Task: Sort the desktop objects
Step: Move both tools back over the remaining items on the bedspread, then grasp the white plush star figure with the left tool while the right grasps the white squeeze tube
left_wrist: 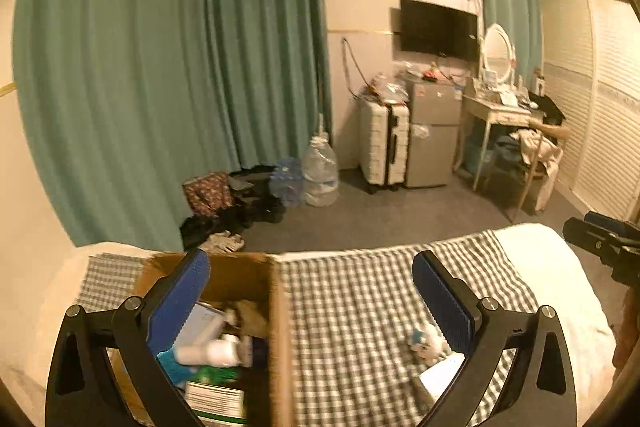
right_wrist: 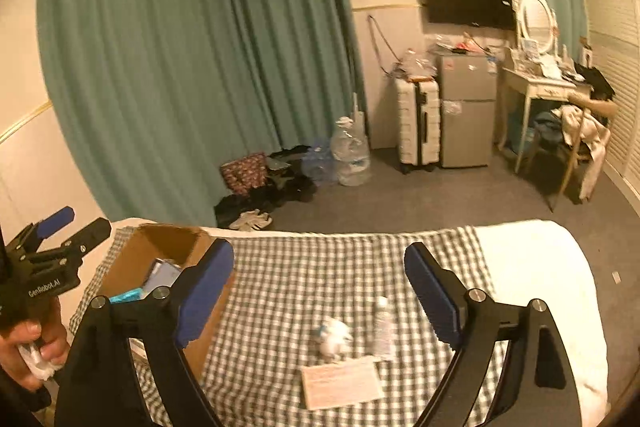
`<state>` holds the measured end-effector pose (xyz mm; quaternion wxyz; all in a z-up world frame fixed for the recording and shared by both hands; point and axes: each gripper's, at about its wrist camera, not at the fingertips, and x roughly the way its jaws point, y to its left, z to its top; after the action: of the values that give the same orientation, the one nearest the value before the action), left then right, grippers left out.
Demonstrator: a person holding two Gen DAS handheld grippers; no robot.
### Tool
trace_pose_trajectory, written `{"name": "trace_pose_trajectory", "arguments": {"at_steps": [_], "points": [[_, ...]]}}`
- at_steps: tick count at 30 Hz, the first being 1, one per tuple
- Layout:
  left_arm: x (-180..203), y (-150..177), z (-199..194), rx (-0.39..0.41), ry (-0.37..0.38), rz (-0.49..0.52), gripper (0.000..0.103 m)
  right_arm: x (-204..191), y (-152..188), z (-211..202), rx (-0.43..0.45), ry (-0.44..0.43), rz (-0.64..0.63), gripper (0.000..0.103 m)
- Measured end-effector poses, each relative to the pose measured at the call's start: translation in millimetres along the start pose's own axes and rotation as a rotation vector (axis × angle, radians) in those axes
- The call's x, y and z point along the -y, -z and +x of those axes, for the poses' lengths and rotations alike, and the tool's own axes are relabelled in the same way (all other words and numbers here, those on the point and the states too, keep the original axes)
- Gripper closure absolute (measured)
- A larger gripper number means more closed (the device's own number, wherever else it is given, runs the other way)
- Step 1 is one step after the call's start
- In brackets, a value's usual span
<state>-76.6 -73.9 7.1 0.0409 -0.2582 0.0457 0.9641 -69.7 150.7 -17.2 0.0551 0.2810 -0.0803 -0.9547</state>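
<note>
Fingers [left_wrist: 188,291] spread, empty — cardboard box [left_wrist: 276,311] holds bottles, packets.

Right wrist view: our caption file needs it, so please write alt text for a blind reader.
An open black right gripper with blue pads hangs above a grey checked cloth holding a clear plastic bottle, a white crumpled wad and a pale paper card; a brown cardboard box sits left.
</note>
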Motion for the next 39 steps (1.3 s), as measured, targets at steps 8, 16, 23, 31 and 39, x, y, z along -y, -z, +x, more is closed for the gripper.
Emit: {"name": "trace_pose_trajectory", "arguments": {"at_steps": [8, 16, 23, 31, 39], "points": [[48, 25, 52, -0.092, 0.065, 0.02, 0.0, 60, 19, 23, -0.057, 0.057, 0.016, 0.015], [85, 67, 123, -0.227, 0.098, 0.045, 0.0, 90, 60, 77, -0.166, 0.046, 0.041, 0.015], [102, 109, 178, -0.334, 0.125, 0.072, 0.0, 108, 97, 138, -0.269, 0.037, 0.06, 0.016], [122, 154, 220, -0.427, 0.146, 0.156, 0.0, 111, 123, 203, -0.385, 0.0, 0.096, 0.028], [102, 175, 241, -0.497, 0.132, 0.108, 0.024, 101, 150, 235, -0.49, 0.026, 0.045, 0.032]]}}
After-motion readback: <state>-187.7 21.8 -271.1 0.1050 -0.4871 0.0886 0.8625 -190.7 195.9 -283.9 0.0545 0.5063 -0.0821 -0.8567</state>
